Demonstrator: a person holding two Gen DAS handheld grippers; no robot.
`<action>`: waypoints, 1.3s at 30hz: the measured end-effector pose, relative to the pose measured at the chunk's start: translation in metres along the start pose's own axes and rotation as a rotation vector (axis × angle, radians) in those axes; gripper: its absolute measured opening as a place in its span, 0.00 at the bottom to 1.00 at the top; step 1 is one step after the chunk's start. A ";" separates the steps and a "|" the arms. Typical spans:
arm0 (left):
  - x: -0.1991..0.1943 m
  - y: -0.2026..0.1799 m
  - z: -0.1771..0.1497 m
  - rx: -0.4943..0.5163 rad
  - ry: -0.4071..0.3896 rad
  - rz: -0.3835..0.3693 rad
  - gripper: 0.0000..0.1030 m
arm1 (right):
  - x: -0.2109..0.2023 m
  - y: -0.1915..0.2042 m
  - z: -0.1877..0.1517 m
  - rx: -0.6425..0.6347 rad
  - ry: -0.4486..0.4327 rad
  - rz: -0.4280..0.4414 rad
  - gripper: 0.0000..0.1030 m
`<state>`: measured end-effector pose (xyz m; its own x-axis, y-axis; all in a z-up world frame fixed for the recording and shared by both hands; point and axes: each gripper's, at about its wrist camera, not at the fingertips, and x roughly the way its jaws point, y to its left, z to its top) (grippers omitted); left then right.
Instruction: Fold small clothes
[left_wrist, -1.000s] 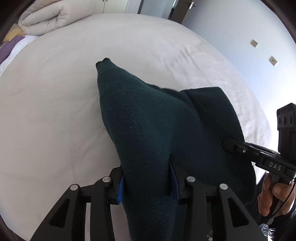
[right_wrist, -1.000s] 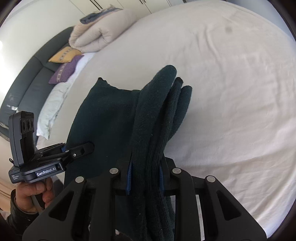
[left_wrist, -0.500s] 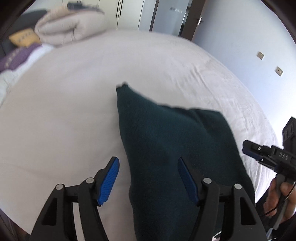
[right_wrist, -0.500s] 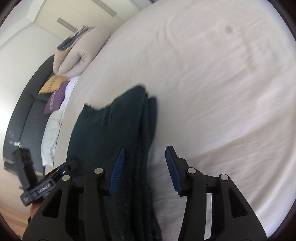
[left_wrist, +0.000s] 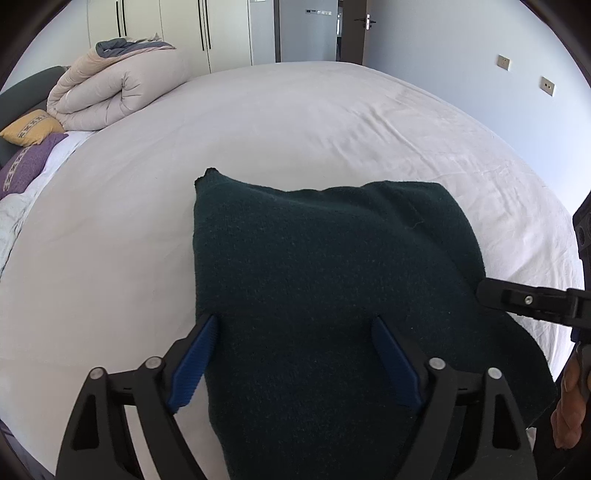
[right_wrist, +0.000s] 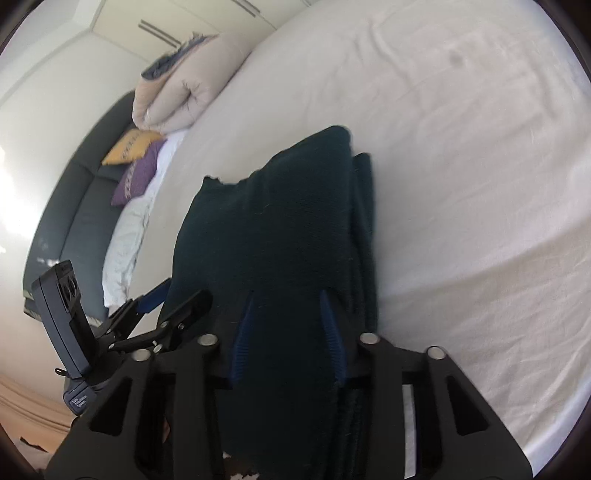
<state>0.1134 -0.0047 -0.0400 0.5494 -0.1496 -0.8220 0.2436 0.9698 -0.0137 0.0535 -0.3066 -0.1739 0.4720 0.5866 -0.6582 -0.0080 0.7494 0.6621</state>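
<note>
A dark green knitted sweater (left_wrist: 314, 258) lies folded on the white bed (left_wrist: 295, 129). My left gripper (left_wrist: 295, 362) stands over its near end with jaws wide and still opening. One blue pad is at the cloth's left edge, the other rests above the cloth, and neither squeezes it. In the right wrist view the sweater (right_wrist: 277, 229) shows stacked layers along its right side. My right gripper (right_wrist: 288, 332) is closing on a thick fold at the near end, and the cloth fills the gap and touches both pads. The left gripper (right_wrist: 173, 295) appears at the left there.
A rolled beige duvet (left_wrist: 110, 96) lies at the bed's far left, with a yellow pillow (left_wrist: 31, 127) and a purple pillow (left_wrist: 26, 166) beside it. White wardrobes (left_wrist: 166, 29) stand behind. A person's hand (left_wrist: 569, 398) holds the right gripper's handle at the right edge.
Both grippers let go of the lifted sweater, which now lies flat on the bed. The left jaws spread wide. The right jaws opened, then narrowed again around a fold.
</note>
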 end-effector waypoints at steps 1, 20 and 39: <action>0.005 0.003 0.000 -0.013 0.004 -0.005 0.92 | -0.001 -0.004 0.000 0.005 -0.010 0.021 0.31; -0.200 0.004 -0.014 -0.090 -0.652 0.162 1.00 | -0.183 0.124 -0.038 -0.397 -0.580 -0.273 0.74; -0.171 -0.005 -0.048 -0.149 -0.298 0.247 1.00 | -0.248 0.187 -0.090 -0.454 -0.587 -0.342 1.00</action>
<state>-0.0197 0.0248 0.0732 0.7894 0.0628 -0.6106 -0.0305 0.9975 0.0632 -0.1445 -0.2836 0.0809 0.8970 0.1404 -0.4192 -0.0765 0.9832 0.1655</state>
